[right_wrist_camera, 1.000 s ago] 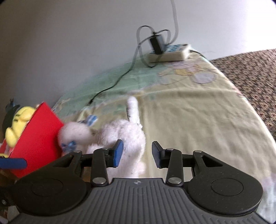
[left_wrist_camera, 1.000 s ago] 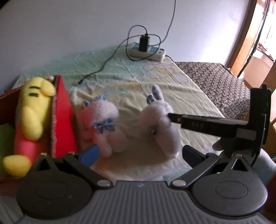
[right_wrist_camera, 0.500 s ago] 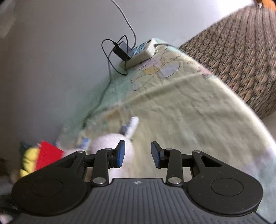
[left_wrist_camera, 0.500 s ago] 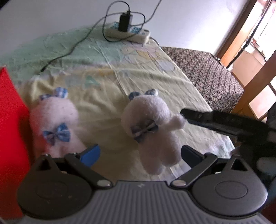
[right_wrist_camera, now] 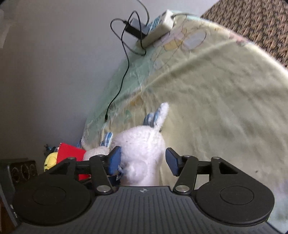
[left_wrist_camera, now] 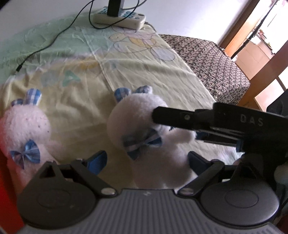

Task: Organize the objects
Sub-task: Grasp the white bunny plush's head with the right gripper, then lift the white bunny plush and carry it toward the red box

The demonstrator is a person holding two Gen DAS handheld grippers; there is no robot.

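- The white bunny (left_wrist_camera: 144, 129) lies on its back on the bed (left_wrist_camera: 144, 59), blue bow up, in the middle of the yellow sheet and well apart from the power strip (left_wrist_camera: 119, 17) by the wall.
- The right gripper (right_wrist_camera: 143, 160) has its fingers (right_wrist_camera: 114, 159) set wide, one on each side of the bunny's body. The plush sits between them, but the pads do not look pressed in, so I judge this a grasp lined up and not yet closed.
- In the left view the right gripper's dark fingers reach in from the side across the bunny's head and arm, which fits a side-on pinch of the soft body.
- The left gripper (left_wrist_camera: 146, 160) hangs low over the same bunny with its fingers (left_wrist_camera: 96, 161) wide and holding nothing. It seems placed to watch or steady, not to grab.
- A second bunny (left_wrist_camera: 25, 129) lies just beside the red box (right_wrist_camera: 72, 156), near its wall but outside it.
- A yellow plush (right_wrist_camera: 51, 161) shows behind the box's red wall, probably already put away. So the box looks like the place for the toys, and both bunnies are left to go in.
- Soft plush will squash under the fingers, so a grip on the thick middle should hold better than one on a limb.
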